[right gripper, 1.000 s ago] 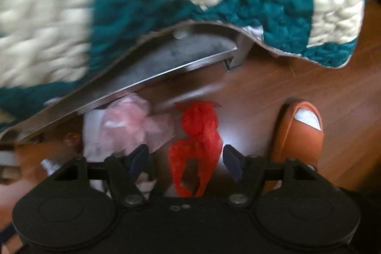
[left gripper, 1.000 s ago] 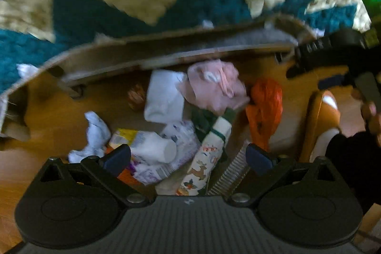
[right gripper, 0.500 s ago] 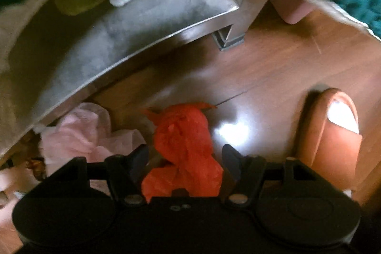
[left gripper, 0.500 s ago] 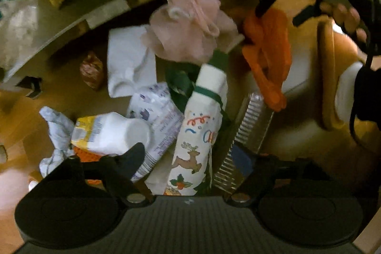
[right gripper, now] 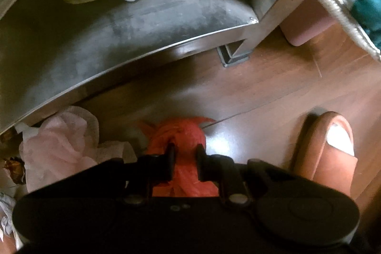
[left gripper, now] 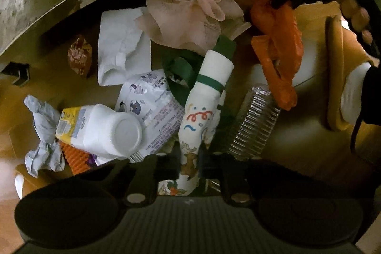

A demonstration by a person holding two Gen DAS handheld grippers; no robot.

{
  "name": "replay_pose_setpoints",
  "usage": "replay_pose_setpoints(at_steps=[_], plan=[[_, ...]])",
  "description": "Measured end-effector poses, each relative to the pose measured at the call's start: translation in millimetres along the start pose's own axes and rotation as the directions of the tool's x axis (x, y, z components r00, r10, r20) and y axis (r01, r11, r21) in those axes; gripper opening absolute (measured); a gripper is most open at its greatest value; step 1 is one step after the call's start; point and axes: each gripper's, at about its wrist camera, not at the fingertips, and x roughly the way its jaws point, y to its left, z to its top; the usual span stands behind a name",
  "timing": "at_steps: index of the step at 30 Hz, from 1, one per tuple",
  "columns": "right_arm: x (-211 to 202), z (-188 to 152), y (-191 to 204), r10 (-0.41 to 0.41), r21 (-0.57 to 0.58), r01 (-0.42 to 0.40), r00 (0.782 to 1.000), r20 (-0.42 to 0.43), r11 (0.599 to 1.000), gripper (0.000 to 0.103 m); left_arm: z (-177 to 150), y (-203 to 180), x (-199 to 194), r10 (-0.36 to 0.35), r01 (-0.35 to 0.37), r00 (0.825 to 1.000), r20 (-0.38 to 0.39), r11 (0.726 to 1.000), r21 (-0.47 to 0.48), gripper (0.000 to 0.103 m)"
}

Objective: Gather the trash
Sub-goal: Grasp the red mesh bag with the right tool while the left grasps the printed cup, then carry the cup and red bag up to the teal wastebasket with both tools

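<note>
Here we note both grippers pointing down at a heap of litter on the wooden floor (right gripper: pixel 297 87) beside a low metal shelf (right gripper: pixel 119 39). The left gripper (left gripper: pixel 189 158) is clenched on a white paper-wrapped roll printed with reindeer and confetti (left gripper: pixel 202 106), which lies lengthwise between its fingers with a green band near its far end. Just left of the roll lies a white plastic bottle (left gripper: pixel 104 132) on its side, resting over a printed wrapper (left gripper: pixel 152 99); a crumpled grey paper (left gripper: pixel 42 132) sits at the far left. Beyond the roll we see a white napkin (left gripper: pixel 123 44), a pink mesh sponge (left gripper: pixel 193 16) and green ribbon (left gripper: pixel 183 73). A ribbed clear plastic tray (left gripper: pixel 252 127) lies just right of the roll. The right gripper (right gripper: pixel 184 158) has its jaws closing, with a crumpled orange plastic bag (right gripper: pixel 178 135) bunched between them and the pads pressing its sides. The bag rests on the floor, near the pink sponge to its left in the right wrist view. An orange slipper over a white sock (right gripper: pixel 328 149) stands well right of the bag.
</note>
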Motion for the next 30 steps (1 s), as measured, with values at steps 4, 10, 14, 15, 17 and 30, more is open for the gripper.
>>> replay_pose_setpoints(at_steps=[4, 10, 14, 15, 17, 30], plan=[[-21, -7, 3, -0.038, -0.018, 0.038, 0.999, 0.007, 0.999, 0.014, -1, -3, -12, -0.012, 0.012, 1.0, -0.001, 1.0, -0.012, 0.008], [-79, -25, 8, -0.051, -0.039, 0.052, 0.998, 0.04, 0.998, 0.013, -8, -9, -51, -0.002, 0.002, 1.0, 0.027, 1.0, -0.02, 0.008], [-133, -43, 11, -0.005, -0.079, 0.013, 0.995, 0.104, 0.997, 0.013, -18, -8, -92, -0.005, 0.01, 0.996, 0.085, 0.998, -0.061, 0.008], [-149, -49, 13, 0.003, -0.096, 0.008, 0.993, 0.122, 0.995, 0.013, -21, -7, -104, -0.001, 0.009, 0.994, 0.108, 0.997, -0.071, 0.008], [-177, -57, 13, 0.042, -0.118, -0.024, 0.987, 0.153, 0.993, 0.013, -27, -6, -132, 0.006, 0.01, 0.987, 0.163, 0.995, -0.097, 0.008], [-395, -134, -1, 0.285, -0.334, -0.127, 0.827, 0.484, 0.934, 0.013, -90, 5, -315, 0.094, 0.073, 0.831, 0.548, 0.959, -0.275, 0.008]])
